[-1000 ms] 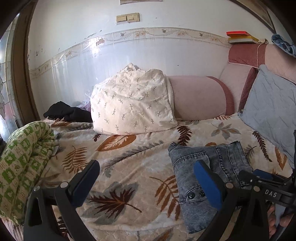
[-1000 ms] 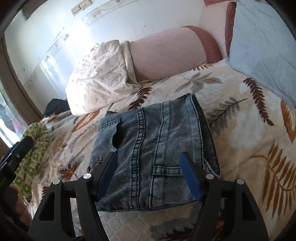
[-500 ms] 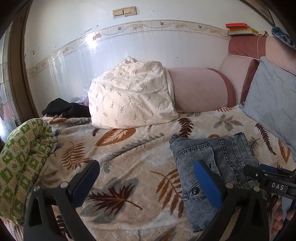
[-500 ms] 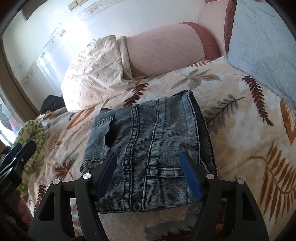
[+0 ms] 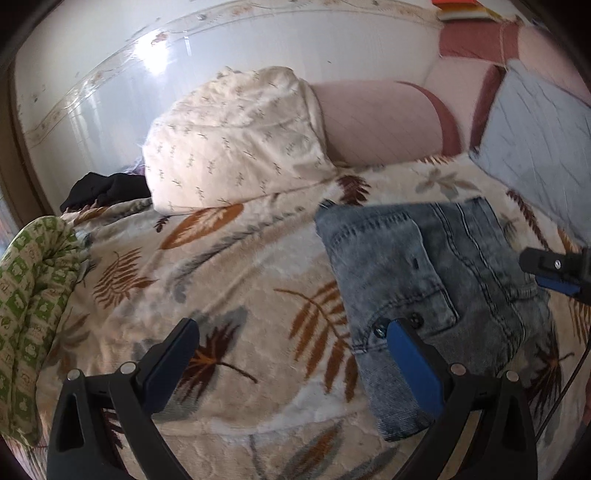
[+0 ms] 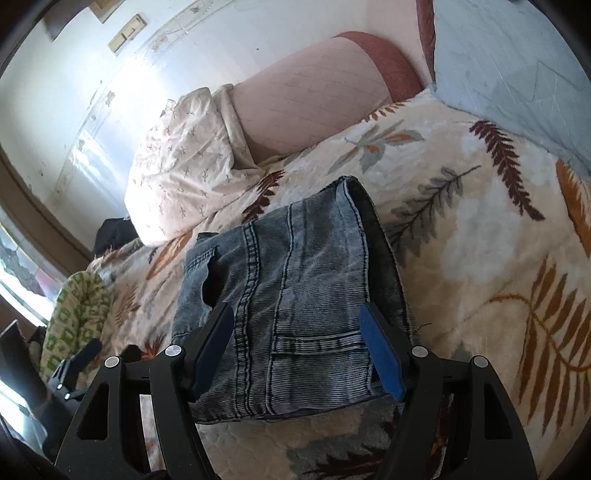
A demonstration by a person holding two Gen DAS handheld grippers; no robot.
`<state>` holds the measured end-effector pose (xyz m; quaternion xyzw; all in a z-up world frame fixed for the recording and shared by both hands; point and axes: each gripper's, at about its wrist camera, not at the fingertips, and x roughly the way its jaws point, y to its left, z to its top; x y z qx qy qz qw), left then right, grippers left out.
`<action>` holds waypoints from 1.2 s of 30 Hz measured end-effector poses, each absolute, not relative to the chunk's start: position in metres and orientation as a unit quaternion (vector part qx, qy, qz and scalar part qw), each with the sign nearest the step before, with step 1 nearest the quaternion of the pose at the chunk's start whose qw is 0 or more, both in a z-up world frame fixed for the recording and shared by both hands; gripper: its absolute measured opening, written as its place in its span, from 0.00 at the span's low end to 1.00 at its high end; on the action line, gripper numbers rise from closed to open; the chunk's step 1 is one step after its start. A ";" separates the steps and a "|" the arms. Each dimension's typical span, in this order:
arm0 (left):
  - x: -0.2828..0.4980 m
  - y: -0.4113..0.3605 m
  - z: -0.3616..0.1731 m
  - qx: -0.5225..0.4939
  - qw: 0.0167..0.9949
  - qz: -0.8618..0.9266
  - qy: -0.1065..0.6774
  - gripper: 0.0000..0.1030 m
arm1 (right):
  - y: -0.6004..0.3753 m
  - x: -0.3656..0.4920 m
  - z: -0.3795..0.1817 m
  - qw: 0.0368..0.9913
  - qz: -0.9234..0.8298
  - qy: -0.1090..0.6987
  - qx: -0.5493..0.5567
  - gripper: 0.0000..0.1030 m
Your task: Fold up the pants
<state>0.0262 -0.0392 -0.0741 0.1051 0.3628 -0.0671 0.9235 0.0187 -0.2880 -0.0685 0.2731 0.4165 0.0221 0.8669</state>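
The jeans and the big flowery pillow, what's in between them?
Only leaf-print blanket lies between the folded jeans and the cream pillow; nothing else sits there. The left wrist view shows it best.

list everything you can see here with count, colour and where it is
folded jeans: 1, grey-blue denim, flat on the blanket
blanket: 1, cream with leaf print, covering the bed
quilt bundle: 1, cream, by the wall
bolster: 1, pink, right of the quilt bundle
cushion: 1, grey-blue, far right
dark clothing: 1, black, left of the quilt bundle
green checked bedding: 1, left edge
books: stack, red and yellow, on the headboard
left hand-held gripper: open, empty
right hand-held gripper: open, over the jeans
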 end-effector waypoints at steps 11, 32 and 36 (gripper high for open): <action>0.027 -0.055 -0.106 0.140 0.910 -0.077 0.382 1.00 | -0.276 0.029 -0.102 0.837 0.007 0.490 0.245 0.78; 0.014 -0.018 -0.029 0.062 0.956 -0.060 0.280 1.00 | -0.279 0.010 -0.051 0.897 -0.006 0.380 0.224 0.80; 0.016 -0.018 -0.031 0.064 0.955 -0.056 0.285 1.00 | -0.272 0.012 -0.044 0.911 -0.014 0.364 0.192 0.80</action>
